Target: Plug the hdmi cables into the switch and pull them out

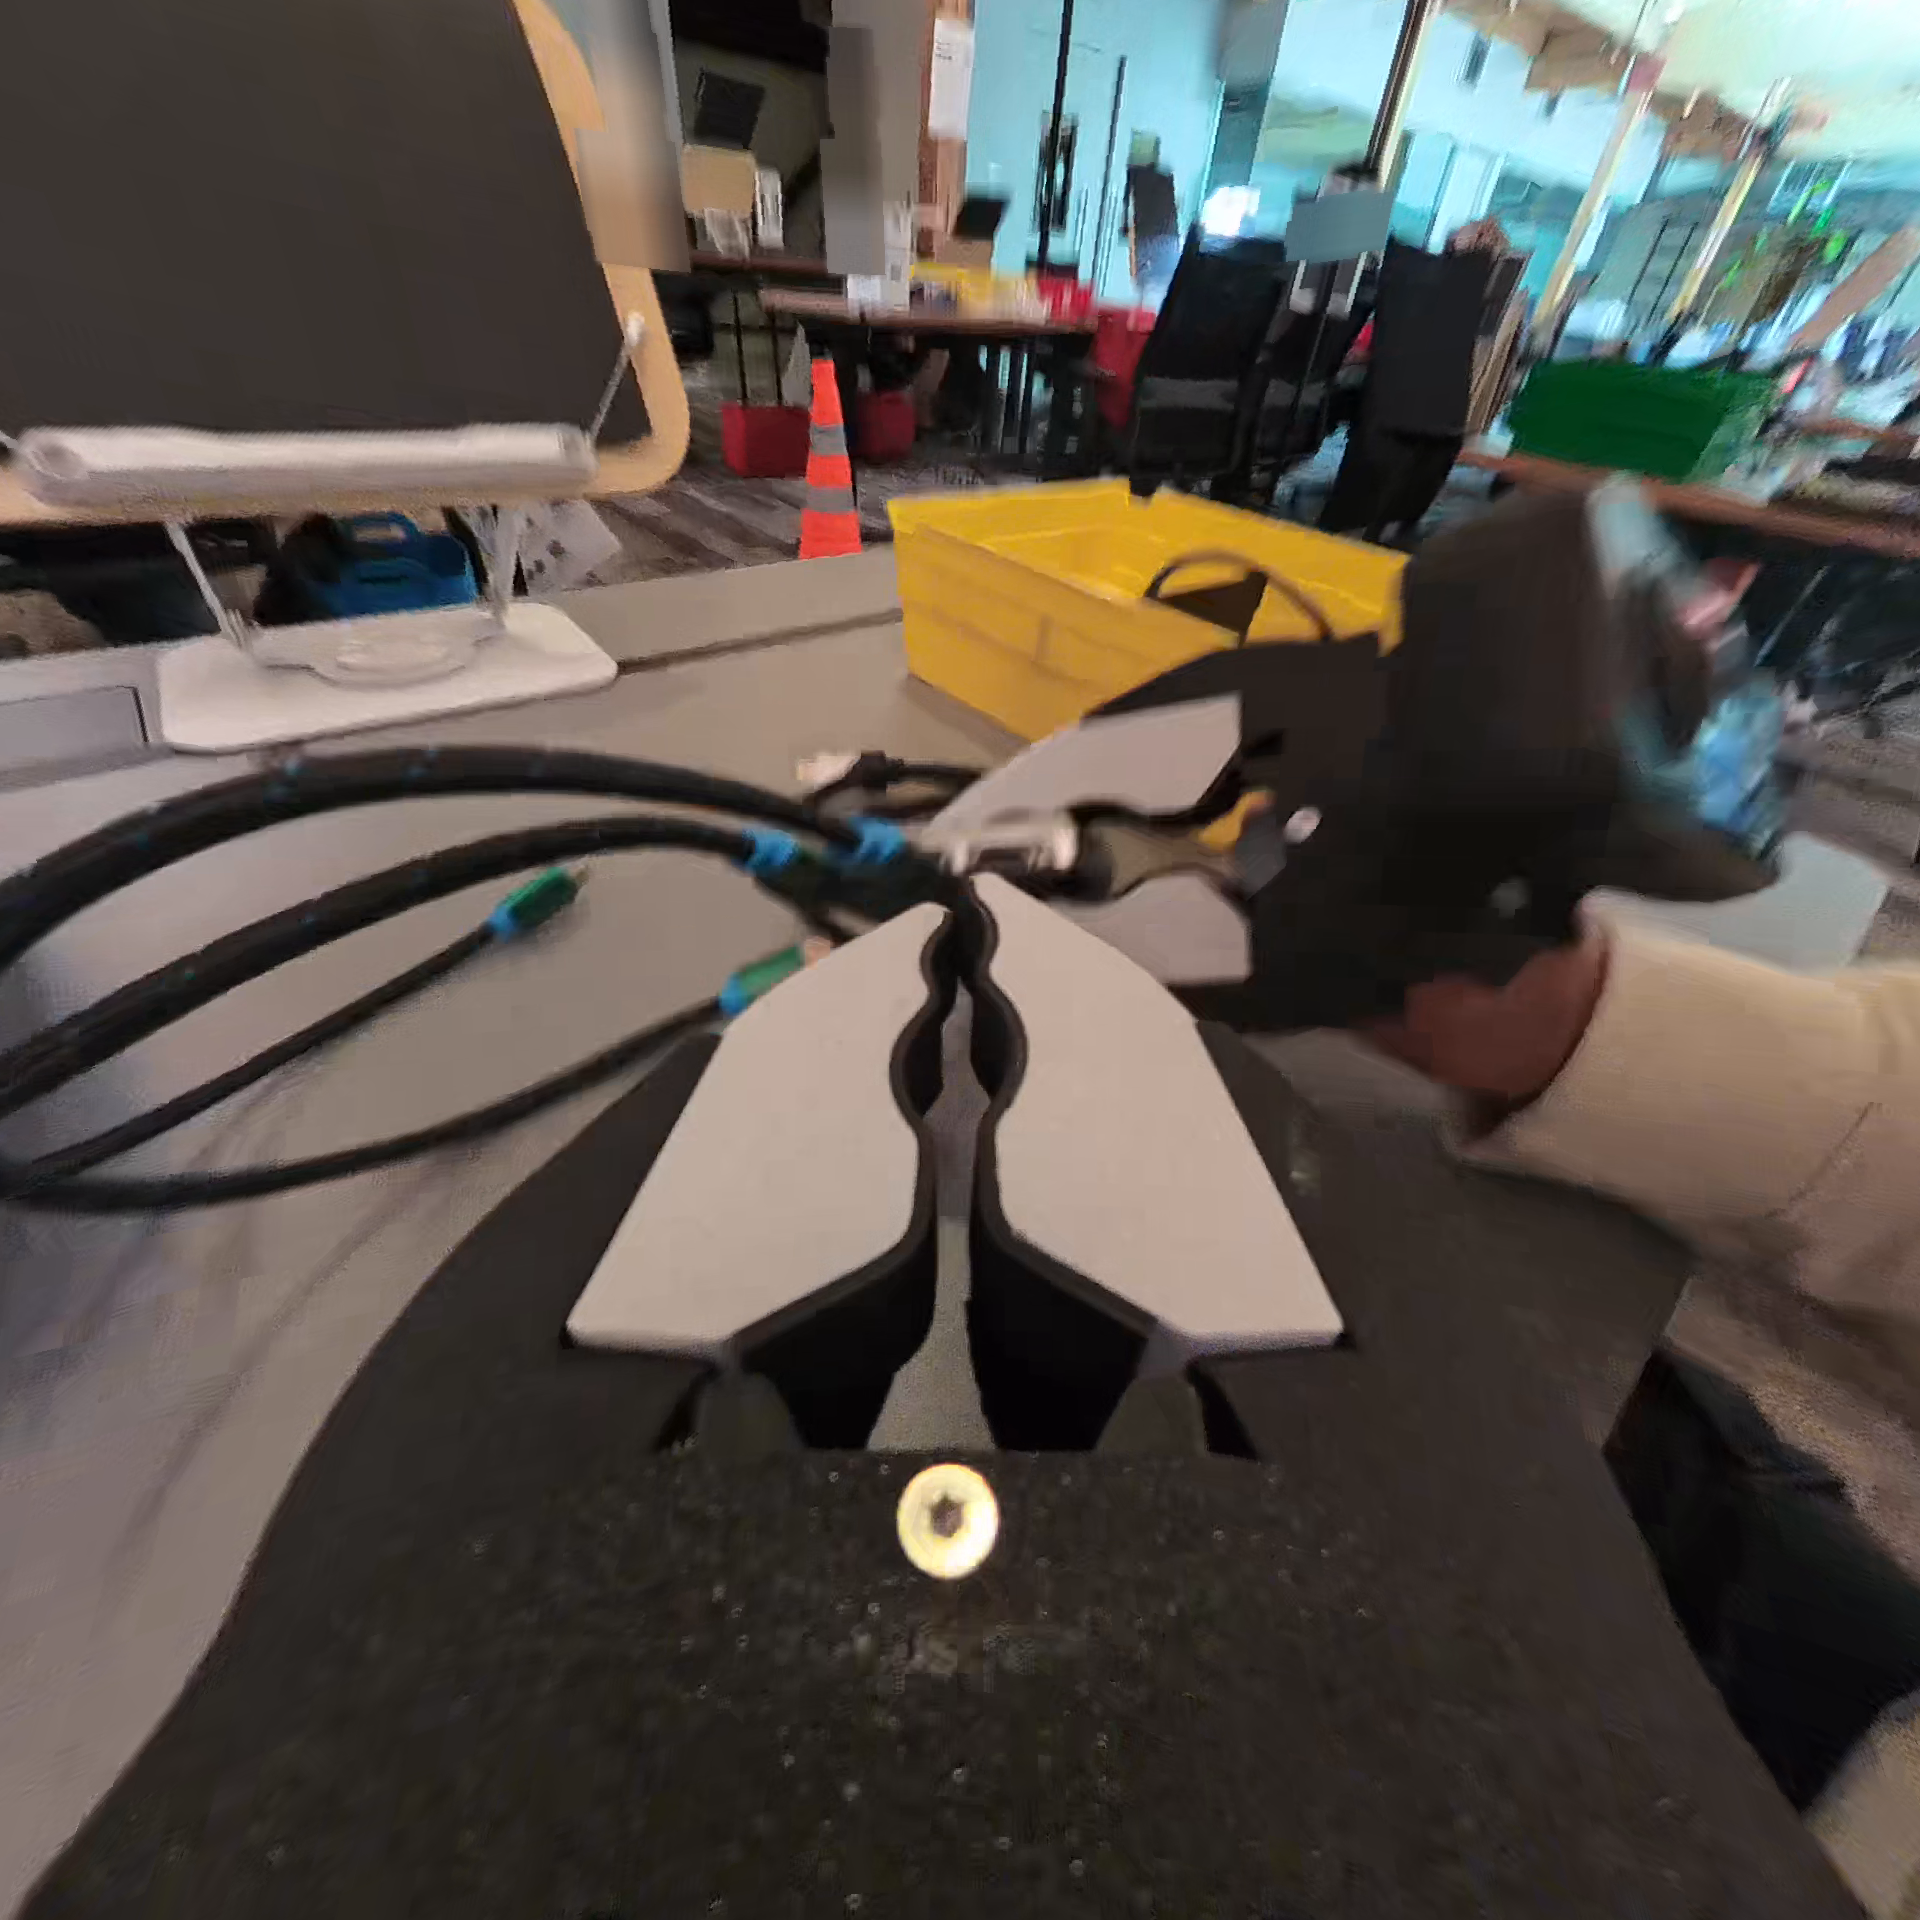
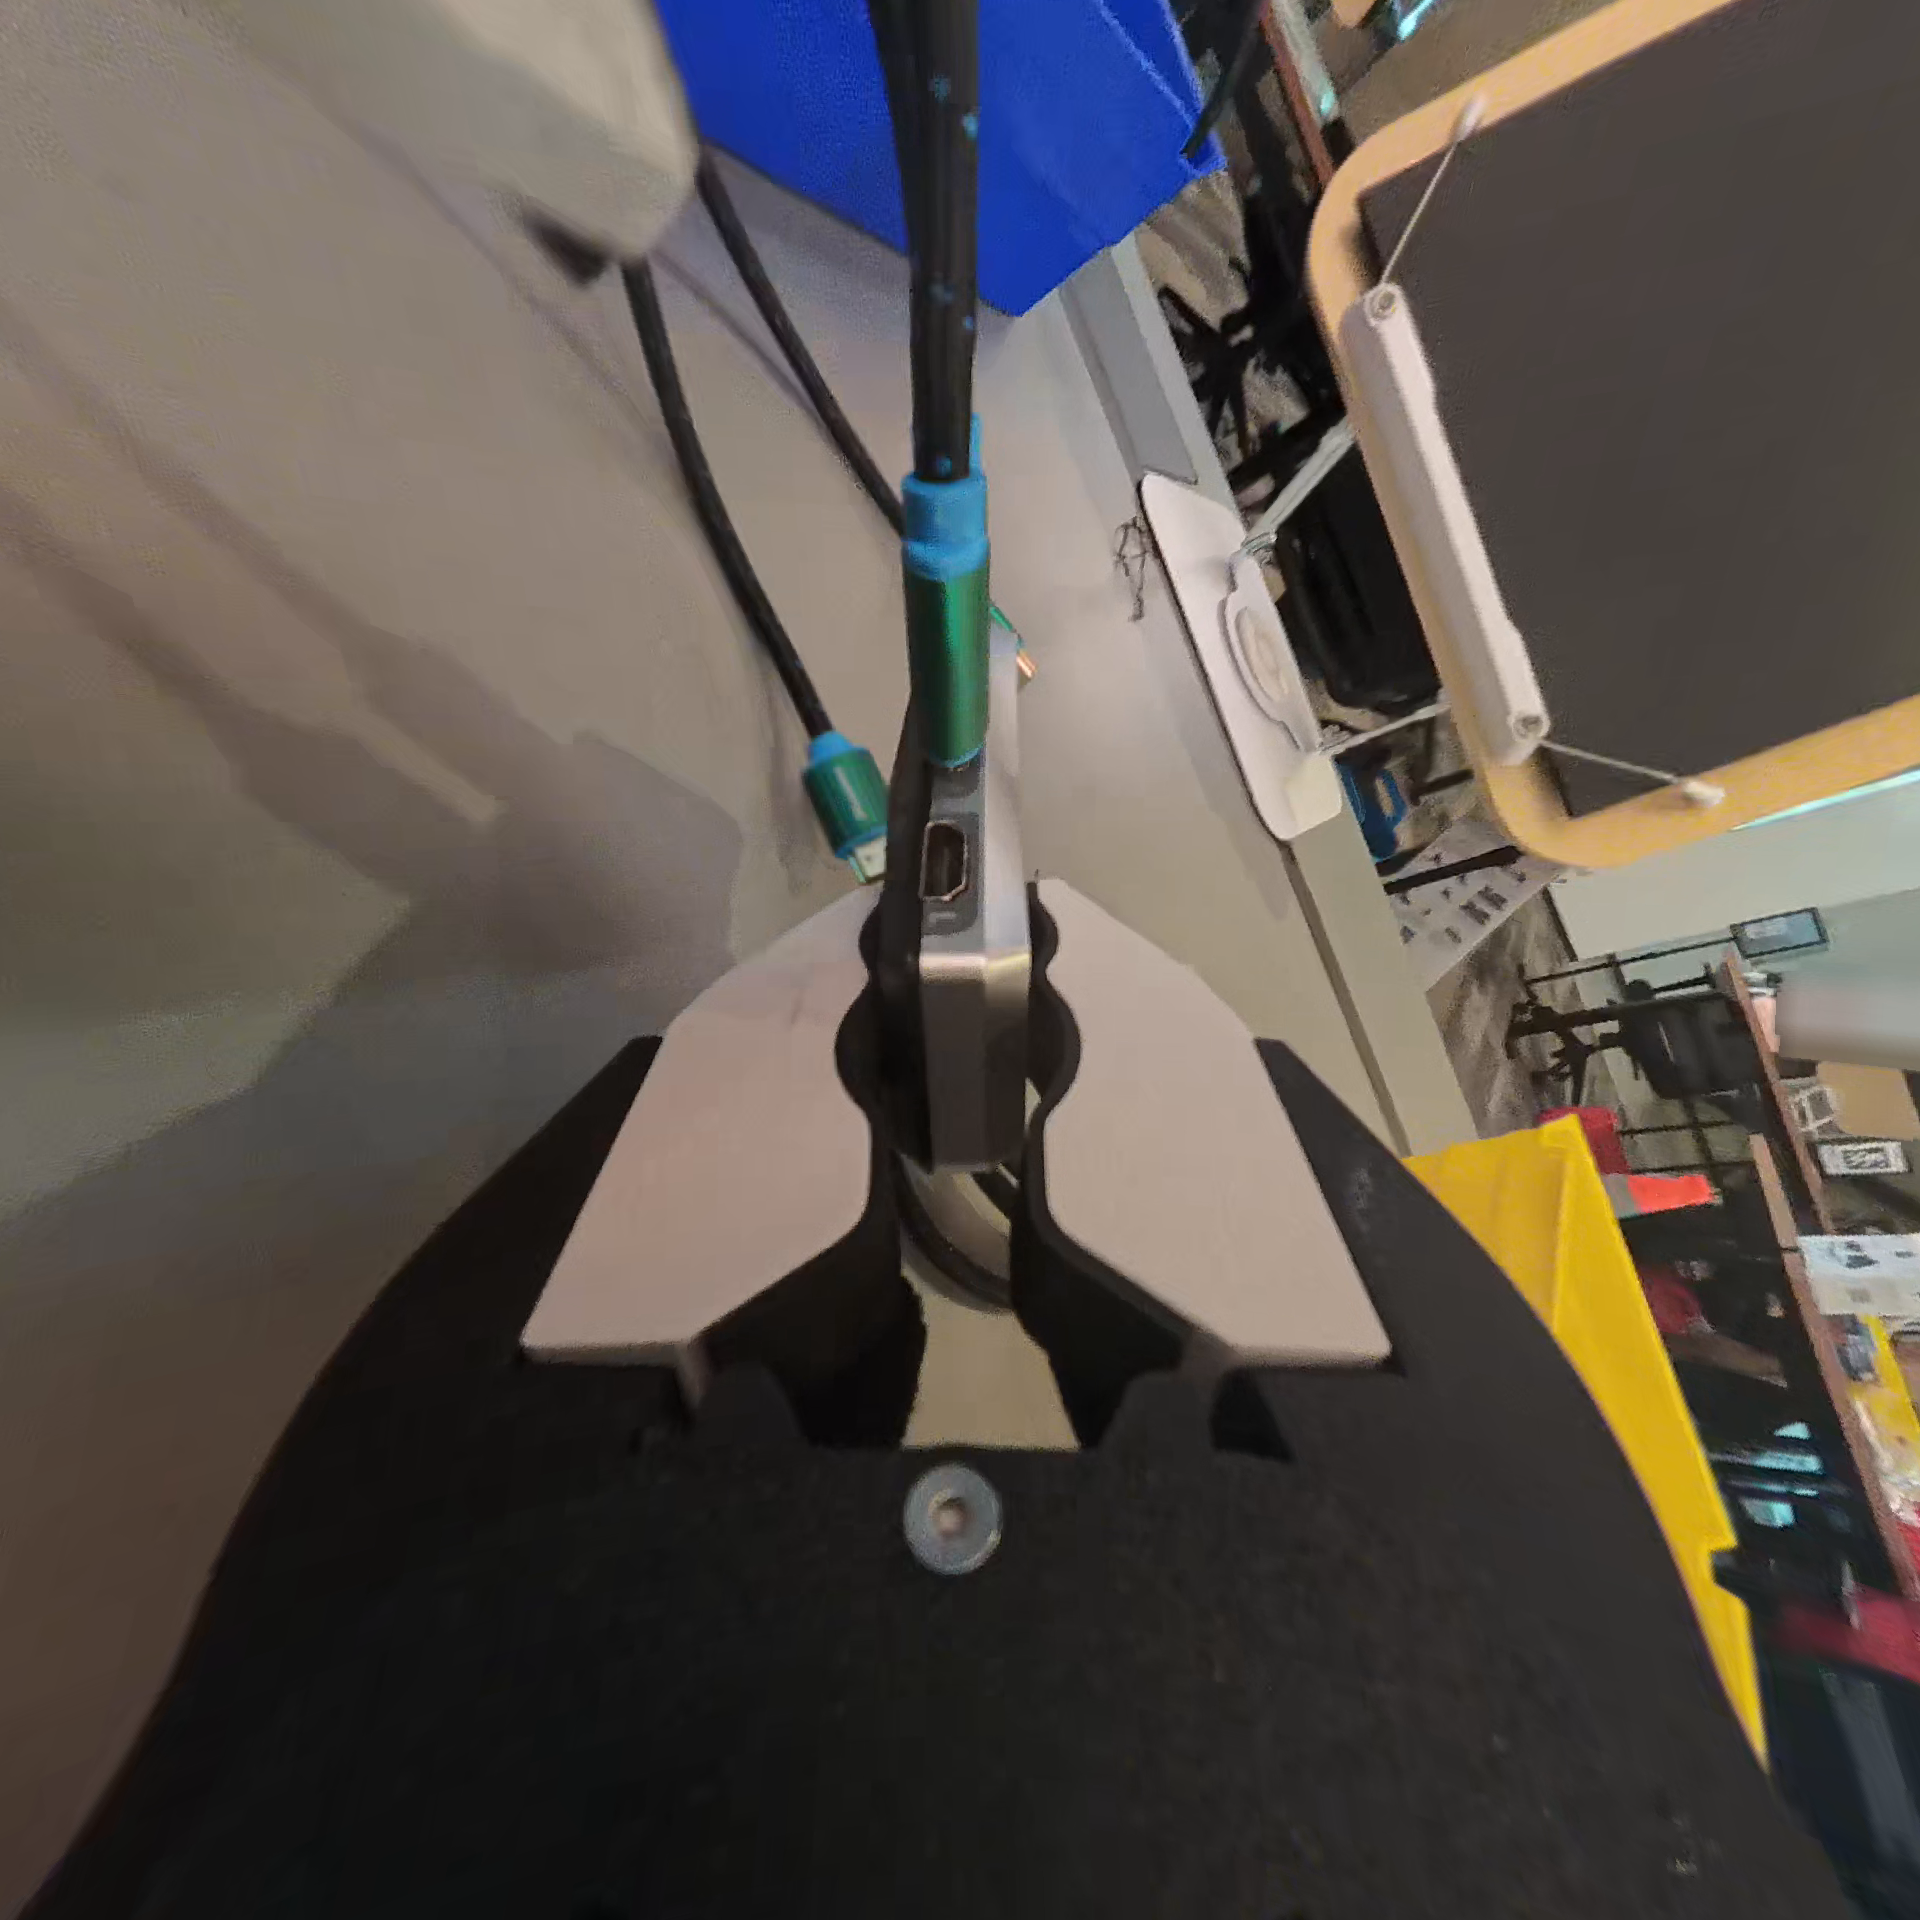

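Observation:
My right gripper (image 2: 956,904) is shut on the silver HDMI switch (image 2: 971,1039), held edge-on above the grey table (image 2: 416,831). One port (image 2: 943,860) on its near side is empty. A green plug with a blue collar (image 2: 945,644) sits in the port beyond it, its black braided cable (image 2: 940,260) running away. My left gripper (image 1: 961,920) is shut, its tips just in front of the blue-collared plugs (image 1: 774,852) at the switch (image 1: 1013,842), which the right gripper (image 1: 1039,862) holds. Two loose green plugs (image 1: 535,899) (image 1: 764,977) lie on the table.
A yellow bin (image 1: 1039,603) stands behind the right gripper. A blue bin (image 2: 1039,125) is at the table's far side. A white stand base (image 1: 384,665) sits at the back left. Black cables (image 1: 312,1091) loop across the left of the table. A person's sleeve (image 1: 1714,1122) is at the right. About 10 cm separates my left fingertips from my right.

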